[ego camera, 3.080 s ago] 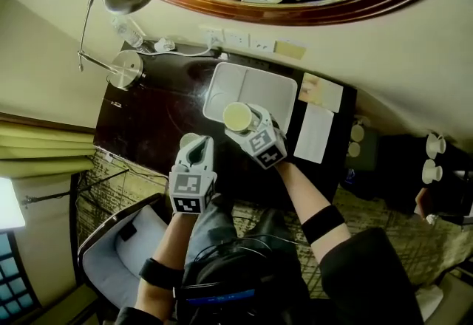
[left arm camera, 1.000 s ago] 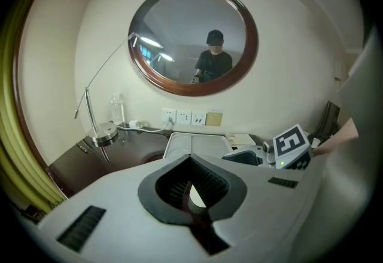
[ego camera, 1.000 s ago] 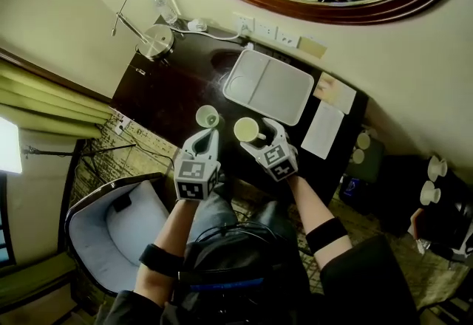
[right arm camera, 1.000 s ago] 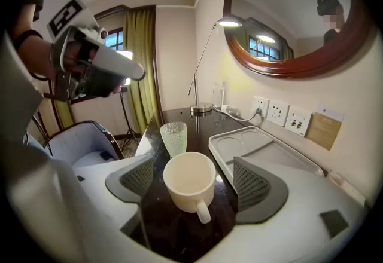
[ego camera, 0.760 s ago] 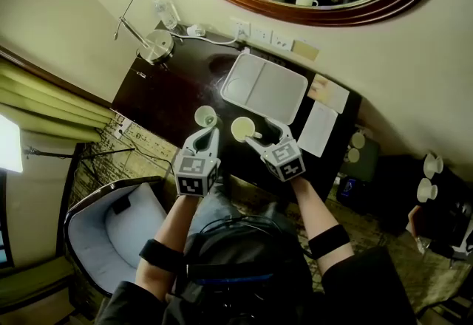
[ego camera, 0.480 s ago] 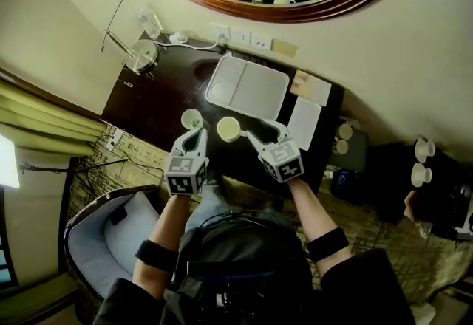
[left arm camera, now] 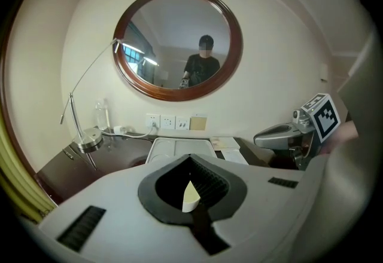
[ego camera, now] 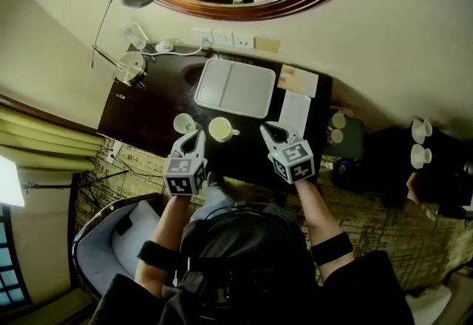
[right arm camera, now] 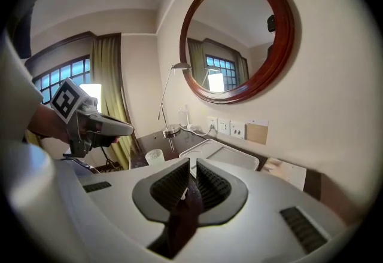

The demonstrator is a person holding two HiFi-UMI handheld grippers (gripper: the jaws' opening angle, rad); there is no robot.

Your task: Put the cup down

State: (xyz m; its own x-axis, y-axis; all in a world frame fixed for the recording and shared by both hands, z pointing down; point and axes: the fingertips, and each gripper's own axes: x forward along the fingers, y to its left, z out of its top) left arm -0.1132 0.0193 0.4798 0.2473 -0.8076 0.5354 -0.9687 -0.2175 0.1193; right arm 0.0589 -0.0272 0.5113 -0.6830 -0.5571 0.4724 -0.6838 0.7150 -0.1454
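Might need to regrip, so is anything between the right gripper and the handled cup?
Nothing visible: only bare desk lies between the handled cup and the right gripper, whose empty jaws have just been closing.

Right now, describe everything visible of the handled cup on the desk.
The cup is pale cream, round and ceramic-looking, with a small loop handle on its side. It stands upright on the dark desk, just on the near side of the white tray and beside a smaller cup. Only the desk touches it.
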